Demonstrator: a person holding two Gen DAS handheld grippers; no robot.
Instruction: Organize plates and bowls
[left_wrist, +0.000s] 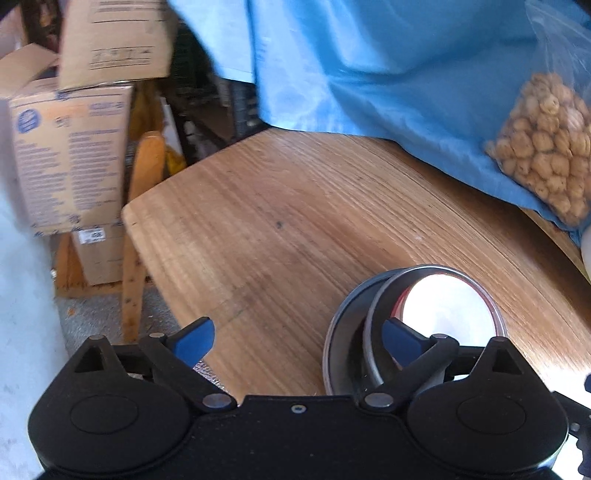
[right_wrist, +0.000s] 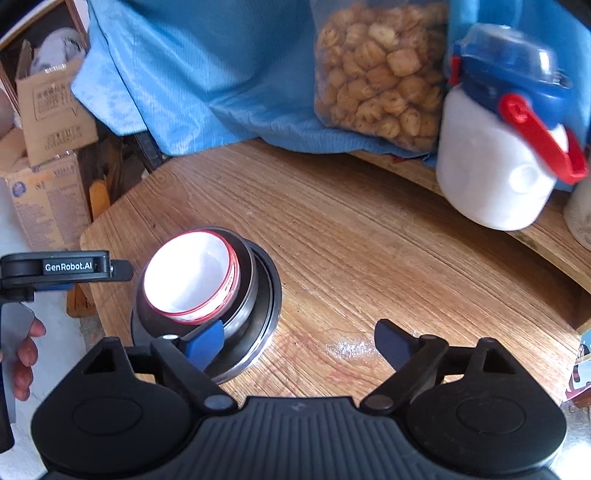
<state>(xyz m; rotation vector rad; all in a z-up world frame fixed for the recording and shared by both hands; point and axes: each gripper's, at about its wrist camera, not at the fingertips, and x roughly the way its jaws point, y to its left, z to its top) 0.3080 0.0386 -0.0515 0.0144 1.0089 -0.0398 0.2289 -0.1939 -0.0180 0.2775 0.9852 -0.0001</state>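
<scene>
Steel plate (right_wrist: 258, 332), steel bowl (right_wrist: 245, 295), white bowl (right_wrist: 190, 277) nested beside fingers; left gripper (left_wrist: 299, 341) and right gripper (right_wrist: 299, 343) spread, empty. Stacking looks done; next, withdraw clear.

A white bowl (right_wrist: 190, 282) sat nested in metal dishes (right_wrist: 258, 291) on the wooden surface (right_wrist: 369, 240), beside the right tool's (right_wrist: 299, 345) spread jaws.

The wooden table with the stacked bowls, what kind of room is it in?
Probably a home storeroom or pantry corner: brown cardboard boxes are piled beside it, and a clear bag of tan snacks and a white plastic jar stand on the table.
</scene>
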